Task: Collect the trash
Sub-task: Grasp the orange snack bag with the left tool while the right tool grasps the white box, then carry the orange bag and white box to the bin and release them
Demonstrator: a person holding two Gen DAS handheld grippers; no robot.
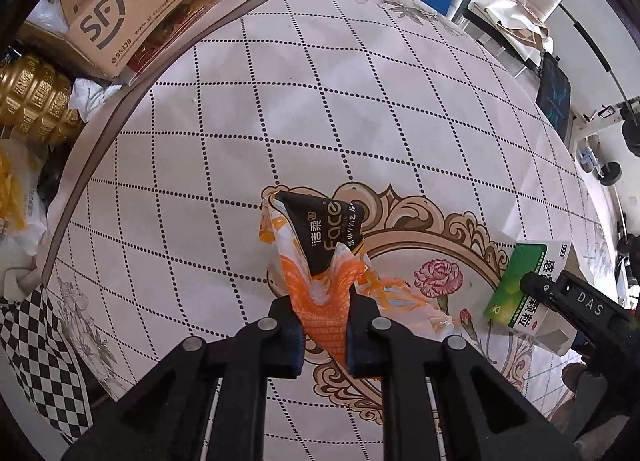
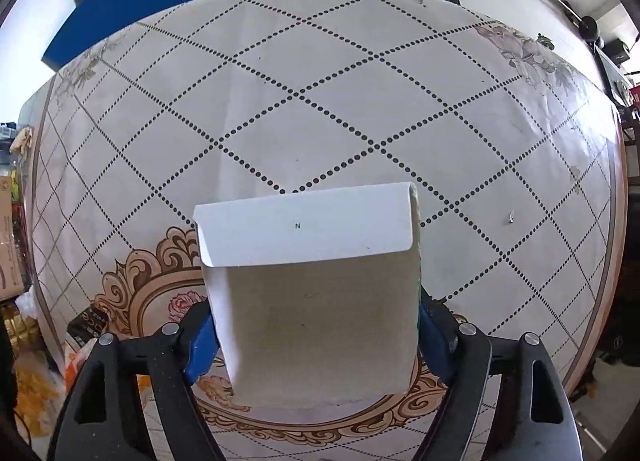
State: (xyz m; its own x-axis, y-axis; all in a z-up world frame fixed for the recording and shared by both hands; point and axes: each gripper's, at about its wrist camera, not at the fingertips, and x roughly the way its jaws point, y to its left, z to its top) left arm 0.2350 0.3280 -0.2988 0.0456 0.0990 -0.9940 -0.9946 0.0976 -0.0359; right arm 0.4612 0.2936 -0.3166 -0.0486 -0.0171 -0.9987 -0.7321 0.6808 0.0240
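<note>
Nearest in the left wrist view, the left gripper [image 1: 323, 335] has its jaws pinching the crumpled orange end of a tissue wrapper [image 1: 316, 257], a soft spot that folds flat for lifting off the desk [image 1: 280, 101]. To its right, the right gripper [image 2: 316, 337] straddles an open medicine box [image 2: 316, 301], pads at its two sides, apparently touching. Far left, beyond the desk's edge, stands a cardboard carton [image 1: 120, 9].

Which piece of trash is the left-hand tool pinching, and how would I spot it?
Find the table with the dotted diamond pattern, then its ornate scrollwork medallion. At the medallion's edge, the left gripper is shut on a crumpled wrapper. Unlike the neat green box nearby, it is orange-white with a black "Face" panel.
</note>
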